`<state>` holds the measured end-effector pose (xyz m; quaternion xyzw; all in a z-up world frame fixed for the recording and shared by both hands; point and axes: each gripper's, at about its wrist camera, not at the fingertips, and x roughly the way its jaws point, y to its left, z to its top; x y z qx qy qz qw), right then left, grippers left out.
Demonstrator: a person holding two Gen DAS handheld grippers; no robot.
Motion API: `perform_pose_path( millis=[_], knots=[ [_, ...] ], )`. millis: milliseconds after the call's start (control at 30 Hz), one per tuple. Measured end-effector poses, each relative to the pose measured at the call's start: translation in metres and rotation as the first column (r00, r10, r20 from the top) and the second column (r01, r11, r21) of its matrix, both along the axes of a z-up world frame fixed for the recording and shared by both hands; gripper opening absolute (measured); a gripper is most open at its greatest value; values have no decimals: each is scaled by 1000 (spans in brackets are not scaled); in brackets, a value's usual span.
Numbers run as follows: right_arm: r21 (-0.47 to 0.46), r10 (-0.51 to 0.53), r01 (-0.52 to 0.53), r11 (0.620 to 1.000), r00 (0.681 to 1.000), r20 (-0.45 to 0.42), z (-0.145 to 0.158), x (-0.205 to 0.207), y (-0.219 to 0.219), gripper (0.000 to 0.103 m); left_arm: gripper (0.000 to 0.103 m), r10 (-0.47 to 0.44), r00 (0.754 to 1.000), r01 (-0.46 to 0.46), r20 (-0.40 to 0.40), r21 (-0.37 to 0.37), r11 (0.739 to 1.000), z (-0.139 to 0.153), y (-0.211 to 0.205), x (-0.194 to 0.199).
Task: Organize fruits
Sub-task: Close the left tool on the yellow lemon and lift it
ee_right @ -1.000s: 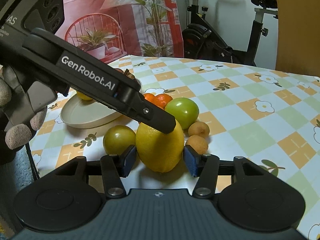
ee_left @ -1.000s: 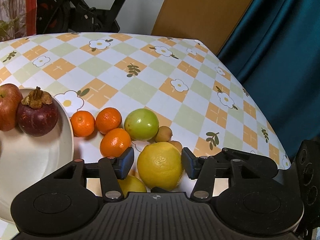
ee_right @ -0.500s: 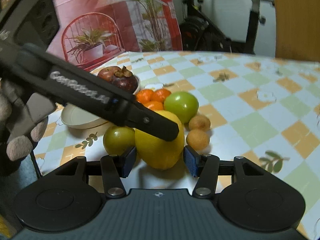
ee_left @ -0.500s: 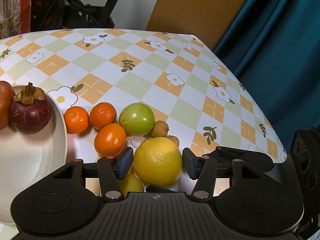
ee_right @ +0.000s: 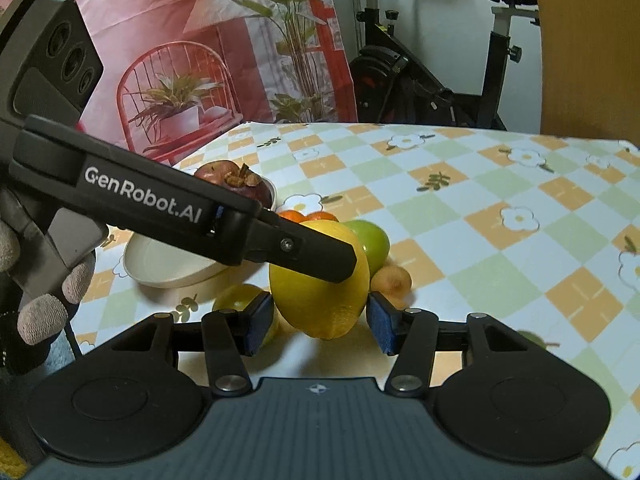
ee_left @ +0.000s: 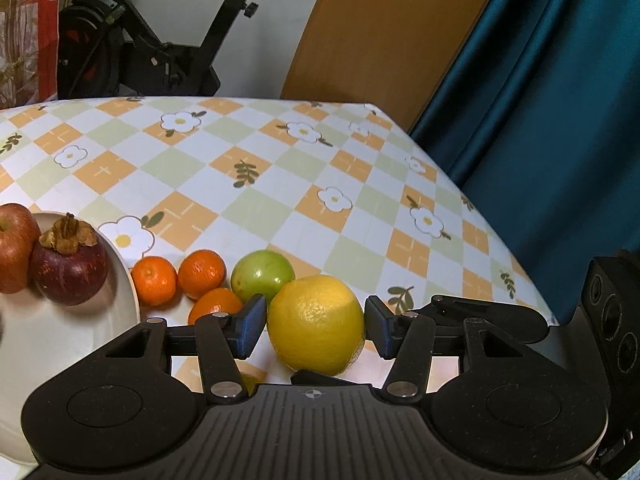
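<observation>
The left gripper [ee_left: 315, 330] stands with its blue pads [ee_left: 251, 330] on either side of the big yellow lemon [ee_left: 316, 322], a thin gap showing at each pad, so whether it actually clamps the fruit cannot be told. The right gripper [ee_right: 320, 326] brackets the same lemon [ee_right: 320, 280] from the other side, and there too the pads [ee_right: 380, 328] sit just beside the skin without clear contact. In the right wrist view one finger of the left gripper crosses the lemon's upper face and hides part of it. Just behind the lemon lies a green round fruit [ee_left: 262, 274], with three small oranges [ee_left: 200, 274] clustered to its left, one half covered by the left pad. A white plate [ee_left: 124, 280] beside them carries a dark mangosteen [ee_left: 70, 264] touching a red apple [ee_left: 14, 248], the apple cut off at the frame edge. From the right wrist, a yellow-green fruit [ee_right: 236, 300] sits low behind the left pad, and small tan fruits [ee_right: 392, 278] are blurred beside the right pad. All rest on a checked floral tablecloth [ee_left: 280, 184]; an exercise bike [ee_left: 160, 52] and teal curtain [ee_left: 560, 120] stand beyond.
</observation>
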<state>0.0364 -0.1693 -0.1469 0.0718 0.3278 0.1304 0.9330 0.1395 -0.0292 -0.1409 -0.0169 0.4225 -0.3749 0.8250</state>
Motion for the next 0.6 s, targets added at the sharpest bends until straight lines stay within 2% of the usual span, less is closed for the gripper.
perform_pose_path(
  millis=[433,600],
  knots=[
    [-60,54,-52,997,998,26,29,21,22,55,55,76,996,-72,45,-89,993,31,36,3],
    [-72,102,-100,992,994,29,32,36,43,55,55,135,990,-132,33,-81,988,27,56,9]
  ],
)
